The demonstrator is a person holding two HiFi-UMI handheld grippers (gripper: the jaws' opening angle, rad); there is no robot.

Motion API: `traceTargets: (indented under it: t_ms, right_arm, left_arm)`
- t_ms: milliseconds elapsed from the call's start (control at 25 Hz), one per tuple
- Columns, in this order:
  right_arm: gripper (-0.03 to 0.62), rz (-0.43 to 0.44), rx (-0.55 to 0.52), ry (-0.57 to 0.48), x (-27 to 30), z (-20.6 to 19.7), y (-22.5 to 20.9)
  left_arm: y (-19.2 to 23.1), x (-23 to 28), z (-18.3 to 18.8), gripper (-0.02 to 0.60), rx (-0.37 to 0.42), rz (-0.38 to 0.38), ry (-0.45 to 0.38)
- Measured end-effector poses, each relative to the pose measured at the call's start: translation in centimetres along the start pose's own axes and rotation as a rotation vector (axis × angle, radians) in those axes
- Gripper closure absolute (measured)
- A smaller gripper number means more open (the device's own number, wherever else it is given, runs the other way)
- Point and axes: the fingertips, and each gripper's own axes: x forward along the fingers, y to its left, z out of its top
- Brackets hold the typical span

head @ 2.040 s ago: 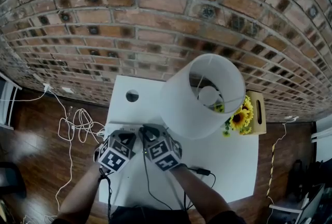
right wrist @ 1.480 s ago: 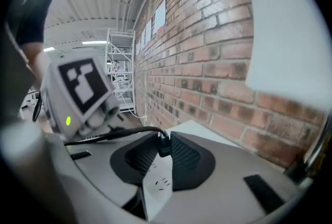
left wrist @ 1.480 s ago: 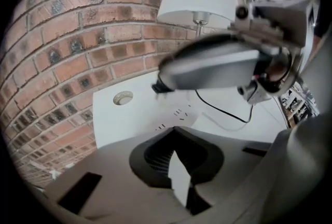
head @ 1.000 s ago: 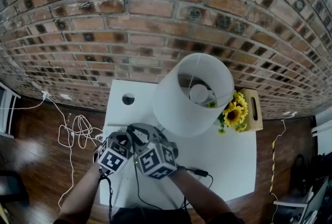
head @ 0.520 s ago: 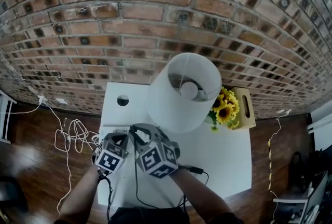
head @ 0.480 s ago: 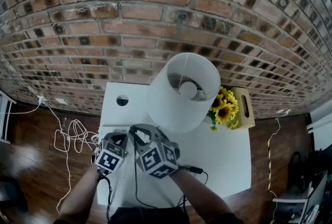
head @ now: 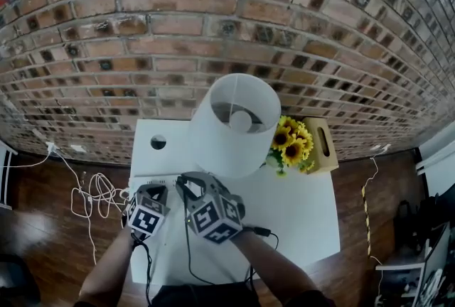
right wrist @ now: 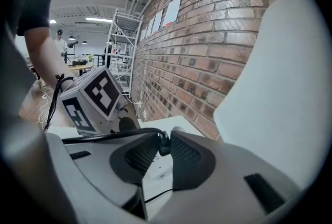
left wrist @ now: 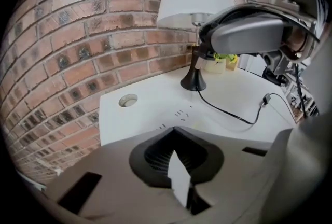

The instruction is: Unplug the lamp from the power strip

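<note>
The lamp [head: 234, 124], with its white shade and black base [left wrist: 194, 80], stands at the back of the white table [head: 298, 209]. My right gripper [right wrist: 162, 146] is shut on the lamp's black plug [right wrist: 162, 141]. The plug hangs just above the white power strip [right wrist: 155, 167], and its prongs are hidden. Its black cord [right wrist: 104, 136] runs off to the left. In the head view my right gripper [head: 188, 182] is near the table's left edge. My left gripper [left wrist: 179, 168] is beside it, shut on the end of the power strip [left wrist: 179, 113].
Sunflowers [head: 288, 146] and a wooden box [head: 320, 146] stand right of the lamp. The table has a round cable hole [head: 158, 143] at its back left. White cables [head: 92, 192] lie on the wood floor to the left. A brick wall [head: 213, 35] rises right behind the table.
My right gripper has drawn back a little toward the person with the plug in it. The left gripper stays where it was.
</note>
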Motion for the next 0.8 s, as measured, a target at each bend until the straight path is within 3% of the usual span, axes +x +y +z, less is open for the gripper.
traceTargets:
  t_ms: [240,440,800]
  right_arm:
    - [0.514,-0.012,0.024,0.018,-1.5,-1.2,-0.3]
    - [0.514,-0.043,0.037,0.021,-2.8,-1.9,-1.2]
    - [0.514,-0.060,0.045,0.040,-4.4,-2.6,-1.0]
  left_arm:
    - [-0.1,-0.2,0.1,0.568,0.023,0.023,0.009]
    - [-1.2,-1.4,1.2,0.568,0.024,0.029,-0.033]
    - [-3.2,-2.2,1.9,0.567,0.041,0.000,-0.050]
